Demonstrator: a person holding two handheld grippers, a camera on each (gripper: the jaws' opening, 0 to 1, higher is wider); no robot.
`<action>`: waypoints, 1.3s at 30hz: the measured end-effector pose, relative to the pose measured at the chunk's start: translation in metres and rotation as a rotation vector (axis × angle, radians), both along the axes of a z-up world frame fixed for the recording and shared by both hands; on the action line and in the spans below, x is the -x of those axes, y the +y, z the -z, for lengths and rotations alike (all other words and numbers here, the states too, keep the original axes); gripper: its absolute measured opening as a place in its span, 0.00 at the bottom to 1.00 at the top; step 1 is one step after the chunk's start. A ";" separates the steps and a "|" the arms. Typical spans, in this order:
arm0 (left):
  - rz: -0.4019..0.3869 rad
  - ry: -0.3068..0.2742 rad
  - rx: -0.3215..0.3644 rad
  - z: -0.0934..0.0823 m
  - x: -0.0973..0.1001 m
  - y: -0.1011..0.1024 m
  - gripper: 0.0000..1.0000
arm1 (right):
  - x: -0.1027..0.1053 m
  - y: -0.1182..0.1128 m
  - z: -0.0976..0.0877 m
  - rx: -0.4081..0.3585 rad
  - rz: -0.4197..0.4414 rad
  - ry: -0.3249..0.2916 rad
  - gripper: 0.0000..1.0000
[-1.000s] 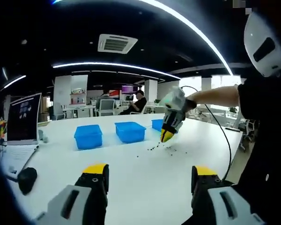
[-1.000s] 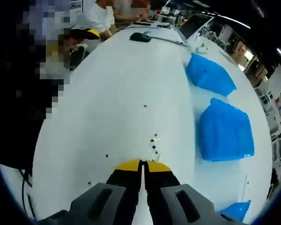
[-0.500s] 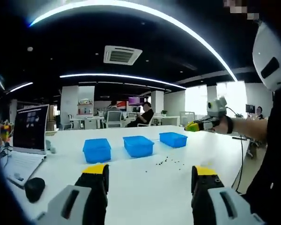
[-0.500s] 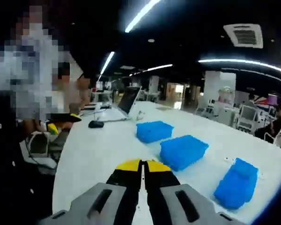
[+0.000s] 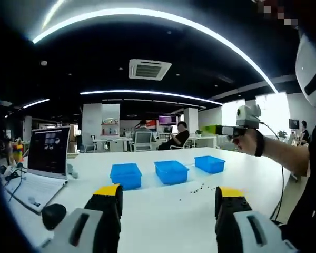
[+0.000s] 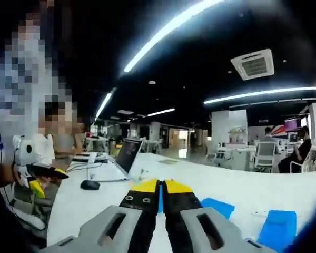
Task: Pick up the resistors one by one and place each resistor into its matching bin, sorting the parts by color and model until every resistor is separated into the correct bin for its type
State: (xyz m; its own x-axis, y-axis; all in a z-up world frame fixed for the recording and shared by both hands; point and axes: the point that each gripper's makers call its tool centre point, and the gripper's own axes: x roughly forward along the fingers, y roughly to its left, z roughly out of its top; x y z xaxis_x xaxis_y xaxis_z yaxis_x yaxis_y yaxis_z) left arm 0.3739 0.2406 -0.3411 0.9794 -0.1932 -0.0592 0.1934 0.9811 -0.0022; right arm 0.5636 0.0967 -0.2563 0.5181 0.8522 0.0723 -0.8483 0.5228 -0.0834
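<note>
My left gripper stands open low over the white table, with nothing between its yellow-tipped jaws. Three blue bins stand in a row beyond it. Several small dark resistors lie scattered in front of the right-hand bins. My right gripper is held high in the air at the right, level, by a hand. In the right gripper view, my right gripper has its jaws shut, and I see no part between the tips. Blue bins lie below it.
An open laptop and a black mouse sit on the table's left end. They appear as a laptop and a mouse in the right gripper view. A person stands at that view's left. People sit at far desks.
My right gripper has lifted from the resistor pile on the table to well above it and turned level, staying shut. The left gripper stays open; its view has tilted up a little.
</note>
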 end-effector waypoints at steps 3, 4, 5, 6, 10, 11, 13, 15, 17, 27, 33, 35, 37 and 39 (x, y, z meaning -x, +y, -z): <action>-0.064 0.008 -0.018 0.002 0.002 0.014 0.72 | -0.021 0.044 0.000 0.016 -0.047 0.026 0.06; -0.089 0.012 -0.020 0.003 0.002 0.019 0.72 | -0.028 0.058 0.003 0.033 -0.055 0.033 0.06; -0.108 0.011 -0.021 0.003 0.003 0.024 0.72 | -0.038 0.072 0.005 0.043 -0.063 0.048 0.06; -0.119 0.012 -0.020 0.003 0.004 0.027 0.72 | -0.048 0.085 0.006 0.049 -0.064 0.051 0.06; -0.162 0.008 -0.016 0.001 0.009 0.040 0.72 | -0.086 0.131 0.017 0.063 -0.046 0.123 0.06; -0.167 0.006 -0.013 0.001 0.010 0.042 0.72 | -0.092 0.138 0.019 0.073 -0.042 0.123 0.06; -0.181 0.008 -0.012 0.001 0.012 0.046 0.72 | -0.110 0.158 0.027 0.116 -0.020 0.127 0.06; -0.192 0.009 -0.013 0.001 0.014 0.050 0.72 | -0.119 0.171 0.031 0.130 -0.011 0.145 0.06; -0.200 0.009 -0.010 0.001 0.015 0.053 0.72 | -0.124 0.180 0.034 0.140 -0.007 0.156 0.06; -0.195 0.008 -0.011 0.000 0.012 0.050 0.72 | -0.131 0.190 0.055 0.191 0.009 0.144 0.24; -0.166 0.008 -0.013 -0.001 0.006 0.041 0.72 | -0.120 0.160 0.047 0.174 -0.014 0.132 0.32; -0.144 0.006 -0.010 -0.001 0.004 0.035 0.72 | -0.116 0.140 0.043 0.161 -0.016 0.126 0.33; -0.122 0.003 -0.005 -0.001 0.001 0.030 0.72 | -0.110 0.117 0.040 0.144 -0.016 0.124 0.35; -0.100 0.001 -0.003 -0.001 -0.002 0.024 0.72 | -0.103 0.090 0.037 0.122 -0.009 0.124 0.35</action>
State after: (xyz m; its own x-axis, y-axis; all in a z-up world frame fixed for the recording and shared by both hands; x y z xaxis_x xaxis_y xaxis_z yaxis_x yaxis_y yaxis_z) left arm 0.3760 0.2646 -0.3398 0.9937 -0.0943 -0.0604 0.0945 0.9955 0.0003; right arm 0.6669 0.1863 -0.2933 0.5089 0.8554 -0.0964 -0.8607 0.5075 -0.0400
